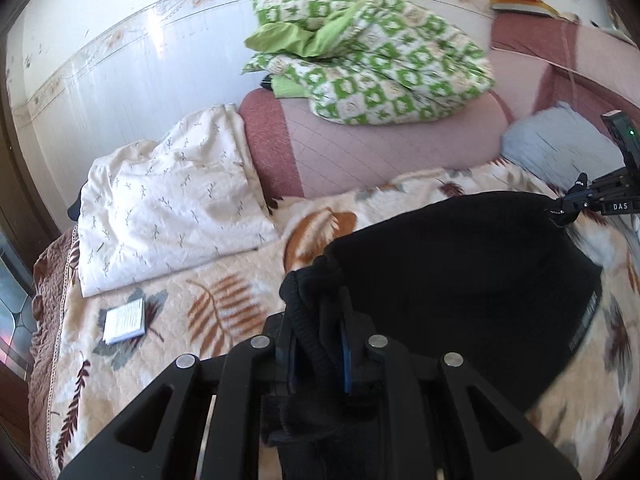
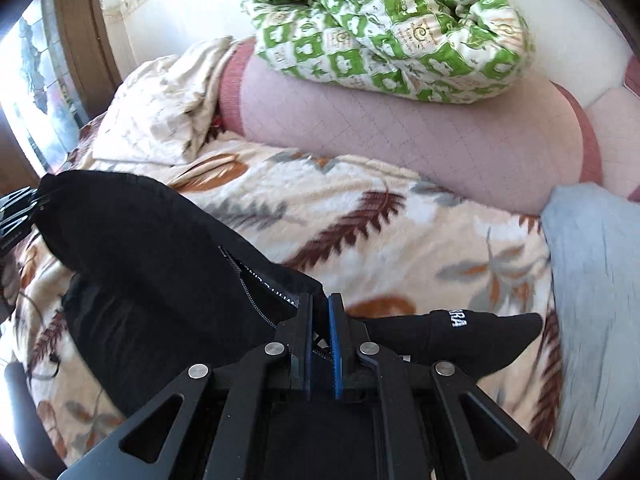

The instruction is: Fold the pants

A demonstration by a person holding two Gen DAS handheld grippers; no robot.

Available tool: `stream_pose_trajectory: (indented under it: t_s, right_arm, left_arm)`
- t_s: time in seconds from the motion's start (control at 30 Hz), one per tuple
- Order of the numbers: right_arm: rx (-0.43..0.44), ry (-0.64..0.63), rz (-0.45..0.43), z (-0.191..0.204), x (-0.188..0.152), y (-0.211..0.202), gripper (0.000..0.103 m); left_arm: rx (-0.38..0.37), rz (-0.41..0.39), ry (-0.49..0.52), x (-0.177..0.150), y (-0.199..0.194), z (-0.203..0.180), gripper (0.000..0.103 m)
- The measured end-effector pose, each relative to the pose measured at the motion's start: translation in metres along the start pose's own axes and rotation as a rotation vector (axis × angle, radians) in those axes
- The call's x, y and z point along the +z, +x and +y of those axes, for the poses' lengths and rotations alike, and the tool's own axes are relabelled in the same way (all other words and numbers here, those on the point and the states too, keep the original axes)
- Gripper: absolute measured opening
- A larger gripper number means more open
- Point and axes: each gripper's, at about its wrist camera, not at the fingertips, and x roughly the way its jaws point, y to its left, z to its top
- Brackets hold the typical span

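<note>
both claws clamped on the black pants [image 1: 460, 264], left claw [image 1: 320, 344] on a bunched corner, right claw [image 2: 320, 340] by the zipper [image 2: 248, 284], cloth slung over the leaf blanket [image 2: 360, 216]. if that thick bunch slips, i reckon the fold goes crooked.

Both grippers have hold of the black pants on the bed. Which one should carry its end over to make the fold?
Probably the left gripper. It clamps a bunched ribbed end of the black pants that looks free to lift. The right gripper pinches by the zipper, where the bulk lies on the leaf-print blanket.
</note>
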Motion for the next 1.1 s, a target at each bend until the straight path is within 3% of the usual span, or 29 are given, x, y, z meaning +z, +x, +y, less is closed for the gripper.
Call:
stream_pose_trajectory:
  t_s: [0.13,0.17,0.27,0.37,0.5,0.53,0.57,0.6,0.73,0.9,1.0,1.1]
  right_arm:
    - [0.024,0.035,0.069,0.017,-0.068,-0.013,0.009]
    - [0.031,0.049,0.103,0.02,-0.089,-0.012,0.014]
    - [0.012,0.079,0.17,0.03,-0.13,-0.007,0.015]
    - [-0.02,0.106,0.175,0.037,-0.151,-0.017,0.016]
    - [-0.051,0.061,0.105,0.06,-0.134,-0.036,0.024]
    - [-0.043,0.05,0.084,0.068,-0.127,-0.038,0.032]
    - [-0.023,0.035,0.054,0.083,-0.113,-0.04,0.046]
    - [0.002,0.023,0.034,0.096,-0.102,-0.04,0.052]
    - [0.157,-0.035,0.019,0.173,-0.054,-0.019,0.055]
    - [0.319,-0.176,0.082,0.291,-0.021,0.034,0.053]
    - [0.301,-0.307,0.118,0.345,-0.022,0.064,0.053]
    - [0.199,-0.427,0.142,0.373,-0.026,0.097,0.053]
  left_arm:
    - [-0.008,0.027,0.041,-0.053,-0.031,-0.014,0.027]
    - [-0.014,0.031,0.031,-0.065,-0.038,-0.014,0.033]
    - [-0.051,0.037,-0.059,-0.095,-0.06,-0.003,0.041]
    - [-0.051,0.002,-0.181,-0.109,-0.084,0.017,0.045]
    - [-0.031,-0.075,-0.396,-0.107,-0.099,0.053,0.052]
    - [-0.006,-0.086,-0.466,-0.104,-0.096,0.062,0.052]
    - [0.002,-0.095,-0.529,-0.103,-0.093,0.071,0.052]
    - [-0.004,-0.106,-0.583,-0.102,-0.09,0.078,0.052]
    - [-0.008,-0.157,-0.767,-0.114,-0.08,0.102,0.052]
    - [0.062,-0.168,-0.755,-0.13,-0.079,0.118,0.052]
    - [0.078,-0.174,-0.76,-0.134,-0.079,0.13,0.052]
    - [0.05,-0.173,-0.784,-0.137,-0.076,0.136,0.052]
